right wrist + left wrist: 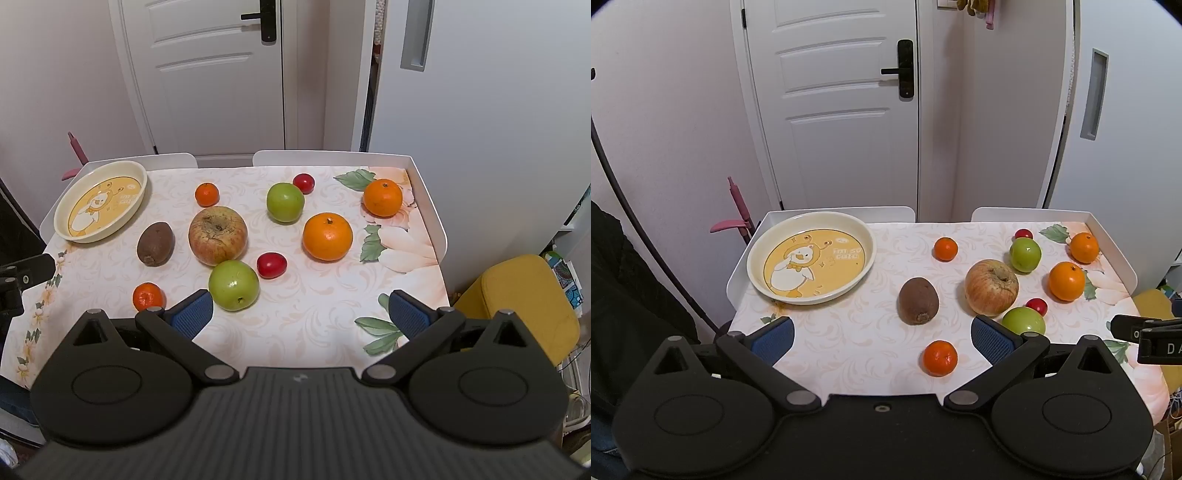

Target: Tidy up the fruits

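Here, ten fruits are seen scattered on the floral tablecloth (295, 325) of a white-rimmed table (430, 206): a large apple (218, 240) at the centre, a kiwi (156, 243) just to its left, two green apples (233, 285) (285, 202), two oranges (327, 236) (383, 197), two small mandarins (148, 296) (207, 194) and two red cherry tomatoes (272, 264) (303, 183). An empty plate (755, 254) is set at the far left corner, printed with a duck and the words "I'm so cute". The left gripper (882, 338) is held wide open with nothing between its blue pads, a mandarin (940, 358) lying just ahead. The right gripper (301, 314) is likewise spread wide and empty, one pad close to the nearer green apple. A white door (846, 110) is seen behind the table, and a yellow stool (524, 306) beside it.
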The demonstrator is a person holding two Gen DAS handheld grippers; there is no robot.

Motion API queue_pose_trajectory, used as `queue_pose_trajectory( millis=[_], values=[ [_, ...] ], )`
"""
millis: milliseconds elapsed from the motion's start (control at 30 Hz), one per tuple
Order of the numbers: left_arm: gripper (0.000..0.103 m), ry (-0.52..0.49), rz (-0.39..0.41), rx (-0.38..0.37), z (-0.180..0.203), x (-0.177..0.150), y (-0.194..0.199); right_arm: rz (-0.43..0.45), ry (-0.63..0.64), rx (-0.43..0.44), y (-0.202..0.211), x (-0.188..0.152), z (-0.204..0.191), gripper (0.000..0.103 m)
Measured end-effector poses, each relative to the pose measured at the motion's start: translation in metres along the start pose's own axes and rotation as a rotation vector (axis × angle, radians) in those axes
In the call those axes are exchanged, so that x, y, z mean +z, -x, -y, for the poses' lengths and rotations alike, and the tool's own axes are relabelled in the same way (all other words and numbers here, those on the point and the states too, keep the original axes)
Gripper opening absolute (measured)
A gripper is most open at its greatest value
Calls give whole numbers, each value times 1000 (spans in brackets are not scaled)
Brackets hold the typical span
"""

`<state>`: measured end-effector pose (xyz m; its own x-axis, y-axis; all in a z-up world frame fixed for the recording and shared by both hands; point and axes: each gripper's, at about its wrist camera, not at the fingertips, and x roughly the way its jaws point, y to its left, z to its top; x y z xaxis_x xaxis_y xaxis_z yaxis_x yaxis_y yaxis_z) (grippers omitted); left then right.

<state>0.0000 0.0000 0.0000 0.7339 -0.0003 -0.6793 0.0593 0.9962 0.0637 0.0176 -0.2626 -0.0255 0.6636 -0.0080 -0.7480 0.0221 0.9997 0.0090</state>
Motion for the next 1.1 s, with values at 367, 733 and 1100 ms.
queue_pose_trajectory(
  millis=[367, 733, 1100],
  values=[
    [103, 1, 3, 2, 0, 0, 0, 1, 0, 1, 0, 0, 0, 103],
    [103, 1, -14, 5, 1, -3, -6, -15, 2, 33, -3, -1, 0, 103],
    [103, -81, -43, -12, 19, -25, -53, -34, 19, 139, -56, -10, 7, 103]
  ],
)
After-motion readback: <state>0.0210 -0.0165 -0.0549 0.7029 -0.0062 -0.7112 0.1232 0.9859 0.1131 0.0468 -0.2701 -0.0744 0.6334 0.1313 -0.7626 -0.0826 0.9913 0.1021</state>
